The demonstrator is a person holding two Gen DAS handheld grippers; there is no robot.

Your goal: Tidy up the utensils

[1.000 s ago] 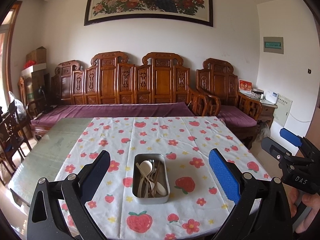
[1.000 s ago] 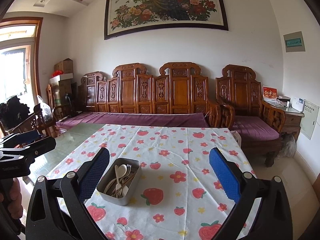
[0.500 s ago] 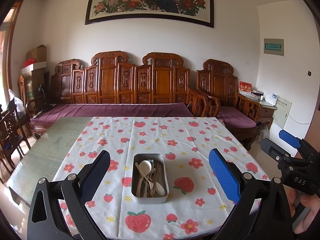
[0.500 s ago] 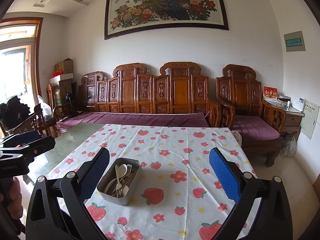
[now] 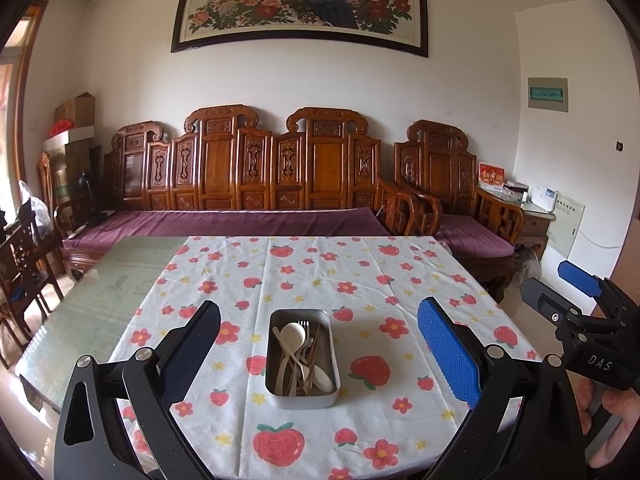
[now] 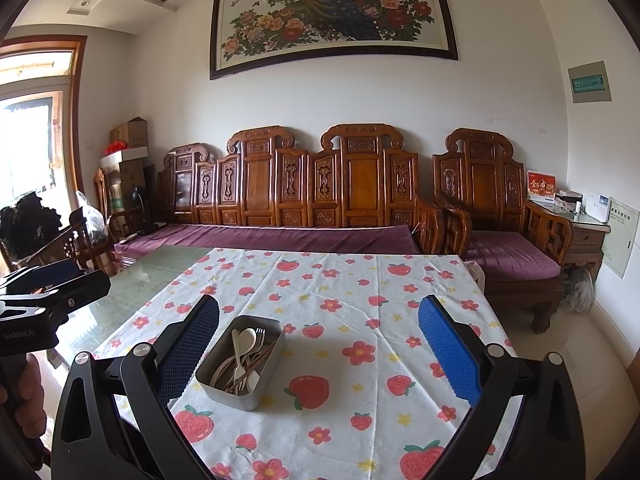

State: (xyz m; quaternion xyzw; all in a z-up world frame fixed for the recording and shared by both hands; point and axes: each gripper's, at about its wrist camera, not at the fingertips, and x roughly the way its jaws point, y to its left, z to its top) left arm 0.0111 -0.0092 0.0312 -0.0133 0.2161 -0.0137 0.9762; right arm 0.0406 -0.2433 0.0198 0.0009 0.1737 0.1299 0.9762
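Glass-topped table (image 5: 80, 300) under strawberry-print cloth (image 5: 320, 272), carved wooden bench (image 5: 256, 168) behind, rectangular metal tin (image 5: 303, 396) of pale utensils (image 5: 300, 354) near front edge, left gripper (image 5: 320, 356) and right gripper (image 6: 320, 352) fingers spread, empty.

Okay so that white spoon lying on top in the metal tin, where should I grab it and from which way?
Probably from straight above, by the neck just below the bowl. The white spoon lies on top of the pile in the metal tin, bowl toward the far end, handle buried among the other utensils. The tin walls block a sideways approach. The left gripper, open, is lined up with it.
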